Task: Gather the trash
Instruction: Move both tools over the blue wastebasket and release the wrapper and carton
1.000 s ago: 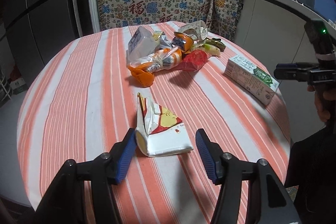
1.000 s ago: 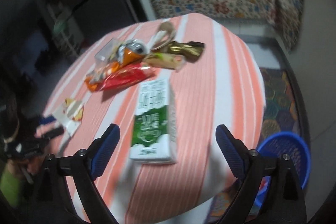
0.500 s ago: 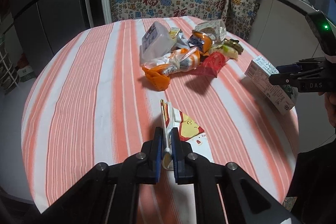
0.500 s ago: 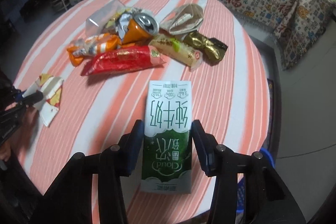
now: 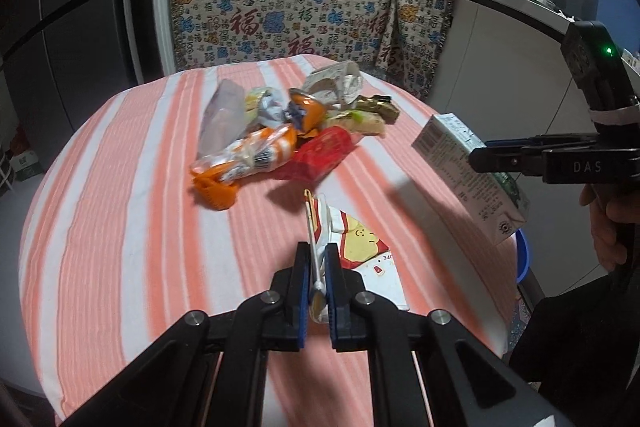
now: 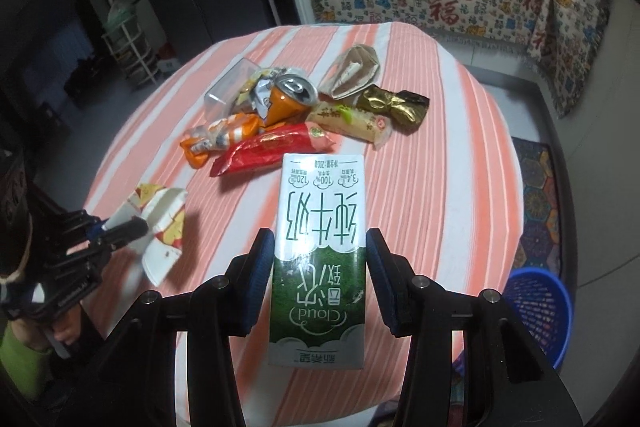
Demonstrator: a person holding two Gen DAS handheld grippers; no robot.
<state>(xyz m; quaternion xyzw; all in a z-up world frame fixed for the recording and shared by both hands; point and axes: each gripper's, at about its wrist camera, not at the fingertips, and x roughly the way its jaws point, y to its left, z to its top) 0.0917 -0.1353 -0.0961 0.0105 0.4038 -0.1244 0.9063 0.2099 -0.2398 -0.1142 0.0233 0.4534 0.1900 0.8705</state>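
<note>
My left gripper (image 5: pixel 316 259) is shut on the edge of a flattened white and yellow paper carton (image 5: pixel 360 247), lifted off the striped table (image 5: pixel 120 187); the carton also shows in the right wrist view (image 6: pixel 164 223). My right gripper (image 6: pixel 320 255) is shut on a green and white milk carton (image 6: pixel 320 247) and holds it above the table's right edge; the milk carton shows in the left wrist view (image 5: pixel 468 179). A pile of trash (image 6: pixel 288 107) lies mid-table: an orange can, a red wrapper, an orange wrapper, a clear box, a gold wrapper.
A blue basket (image 6: pixel 536 303) stands on the floor at the table's right side, below the milk carton. A patterned cloth (image 5: pixel 304 7) hangs behind the table. A dark fridge (image 5: pixel 60 7) is at the back left.
Both grippers closed from open: the left on the paper carton, the right on the milk carton. Both items have since been lifted off the table.
</note>
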